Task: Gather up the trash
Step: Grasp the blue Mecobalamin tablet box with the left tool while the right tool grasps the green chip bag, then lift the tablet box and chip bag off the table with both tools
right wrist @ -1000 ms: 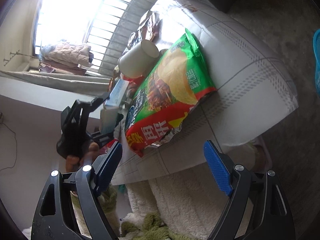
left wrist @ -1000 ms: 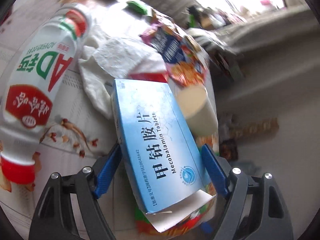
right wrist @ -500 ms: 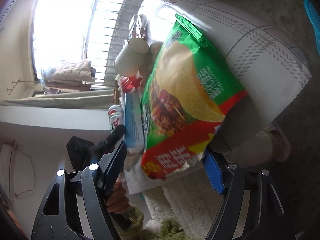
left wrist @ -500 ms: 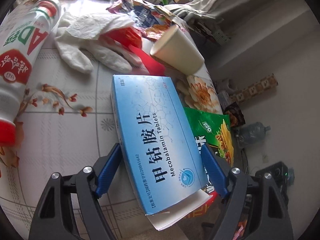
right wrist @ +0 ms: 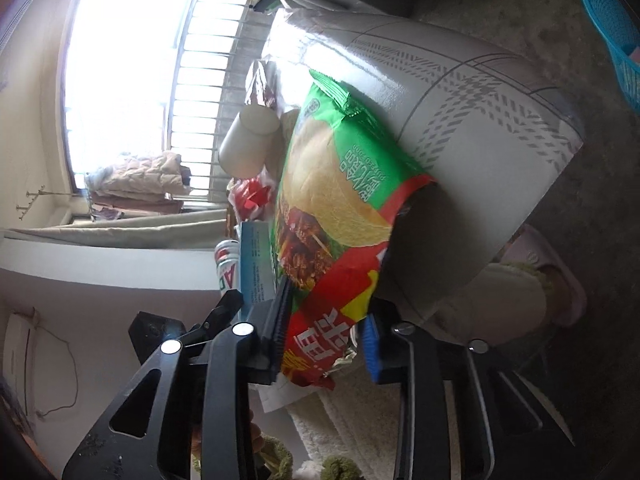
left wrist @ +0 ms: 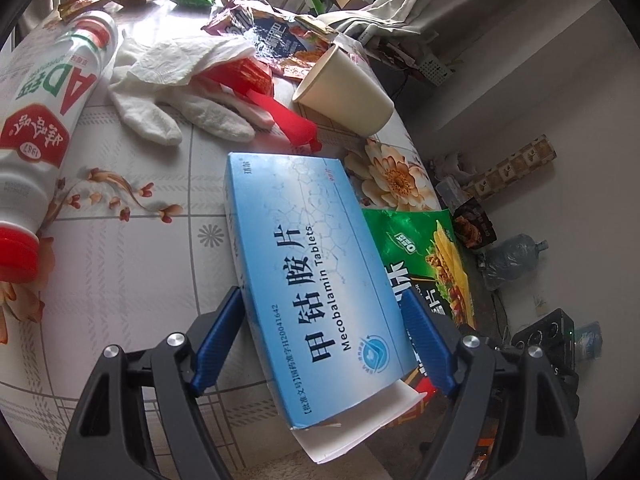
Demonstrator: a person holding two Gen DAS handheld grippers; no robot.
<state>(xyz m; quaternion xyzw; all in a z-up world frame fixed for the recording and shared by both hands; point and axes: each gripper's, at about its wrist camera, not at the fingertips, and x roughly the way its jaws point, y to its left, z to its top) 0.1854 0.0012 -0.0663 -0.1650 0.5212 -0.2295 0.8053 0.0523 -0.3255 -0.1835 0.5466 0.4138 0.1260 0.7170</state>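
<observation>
My left gripper (left wrist: 322, 340) is shut on a blue Mecobalamin tablet box (left wrist: 312, 272) and holds it over the table edge; a white flap hangs from its near end. My right gripper (right wrist: 326, 340) is shut on the red bottom end of a green chip bag (right wrist: 340, 200) that lies on the table. The bag also shows in the left wrist view (left wrist: 424, 256), right of the box. The box (right wrist: 256, 260) appears edge-on in the right wrist view, left of the bag.
On the floral tablecloth (left wrist: 120, 248) lie a white AD milk bottle (left wrist: 44, 120), a white glove with tissue (left wrist: 180, 80), red wrappers (left wrist: 260, 92), a tipped paper cup (left wrist: 344, 92) and snack packets (left wrist: 272, 36). A blue basket (right wrist: 616, 36) stands on the floor.
My right gripper moved in and closed on the chip bag's end. My left gripper drew the tablet box back toward the table edge.
</observation>
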